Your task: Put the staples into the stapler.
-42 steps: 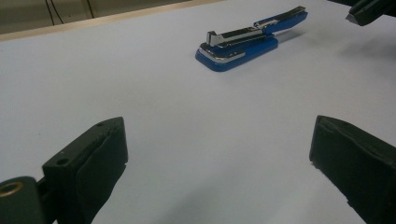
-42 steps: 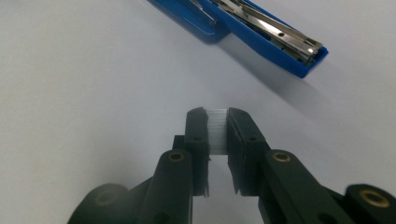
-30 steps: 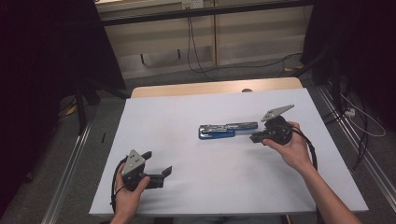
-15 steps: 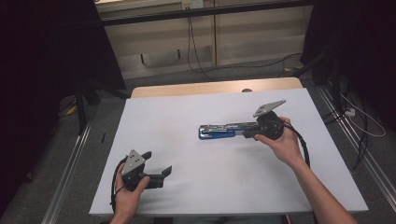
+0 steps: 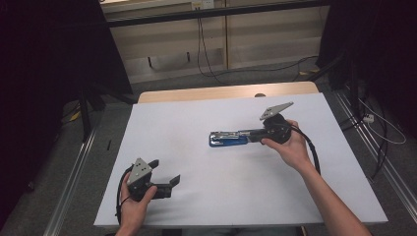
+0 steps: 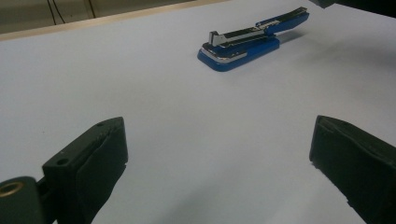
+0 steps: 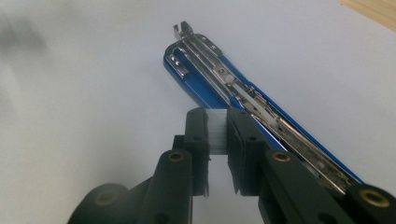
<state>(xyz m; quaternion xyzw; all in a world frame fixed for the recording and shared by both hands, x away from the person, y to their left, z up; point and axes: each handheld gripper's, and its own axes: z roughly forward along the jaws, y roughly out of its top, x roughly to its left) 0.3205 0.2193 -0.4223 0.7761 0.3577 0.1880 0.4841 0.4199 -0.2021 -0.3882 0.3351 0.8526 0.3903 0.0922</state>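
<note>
From the high view the right tongs (image 5: 252,135) hover over the open blue stapler (image 5: 227,138) mid-frame on the desk (image 5: 314,196); the left gripper view shows the left tongs (image 6: 219,154) released at bottom; the right gripper view shows a staple strip (image 7: 217,129) clenched, apparently ready to lower into the stapler's channel.

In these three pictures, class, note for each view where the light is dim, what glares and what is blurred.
High view: room dim, dark at the edges, white table brightest. Left gripper view: stapler fairly sharp, near black jaws of the left claw soft, faint shadow right of it. Right gripper view: staple strip in the right claw gleams, metal rail glints, upper left corner smeared grey.
</note>
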